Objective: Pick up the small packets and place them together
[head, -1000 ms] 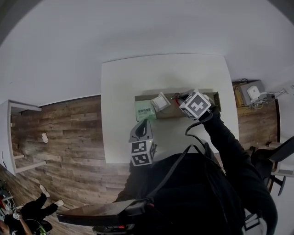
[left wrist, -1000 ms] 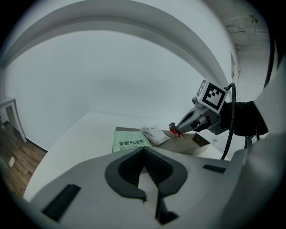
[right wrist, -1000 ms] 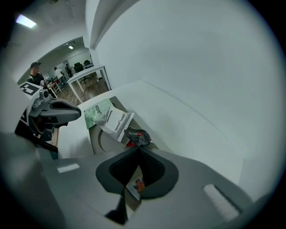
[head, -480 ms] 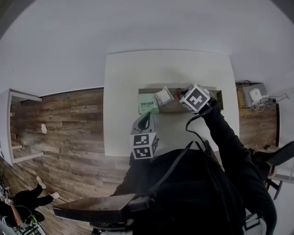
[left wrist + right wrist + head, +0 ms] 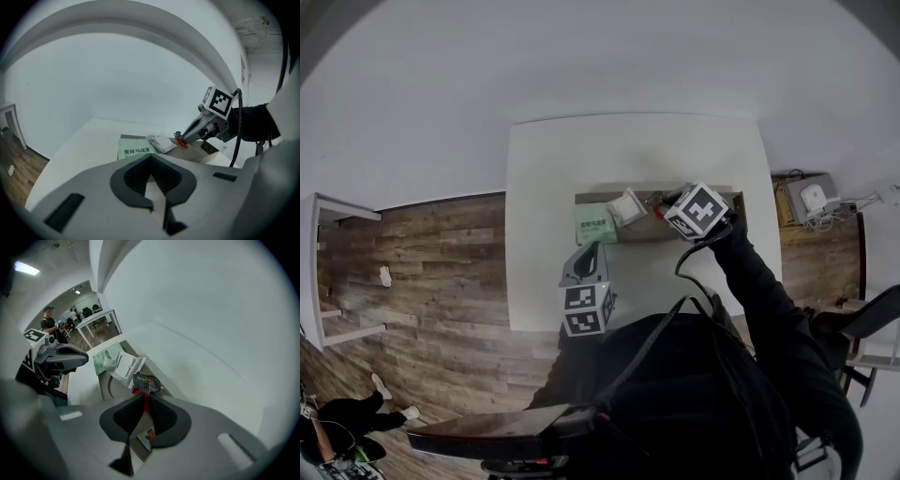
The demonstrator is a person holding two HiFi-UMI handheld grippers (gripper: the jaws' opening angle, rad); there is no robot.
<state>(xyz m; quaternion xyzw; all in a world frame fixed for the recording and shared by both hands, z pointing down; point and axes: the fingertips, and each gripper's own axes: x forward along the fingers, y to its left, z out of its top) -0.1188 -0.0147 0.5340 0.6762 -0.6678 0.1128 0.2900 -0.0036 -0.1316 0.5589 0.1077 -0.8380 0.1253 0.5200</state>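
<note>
**A:** How do the tongs stand?

**B:** The right tongs (image 5: 142,395) have just been easing apart. They are barely open, with the red edge of a dark packet (image 5: 146,382) in the slit, and I judge the hold loose. The left tongs (image 5: 151,156) are closed on nothing, above the near side of the table (image 5: 628,150).

**A:** And the gathering?

**B:** Nearly done, I reckon. The dark packet lies against a white packet (image 5: 123,366). That one overlaps a green tea packet (image 5: 104,357) on its left, and all three sit at the left end of a cardboard tray (image 5: 642,231). No other loose packet shows. Only letting go is left.
</note>
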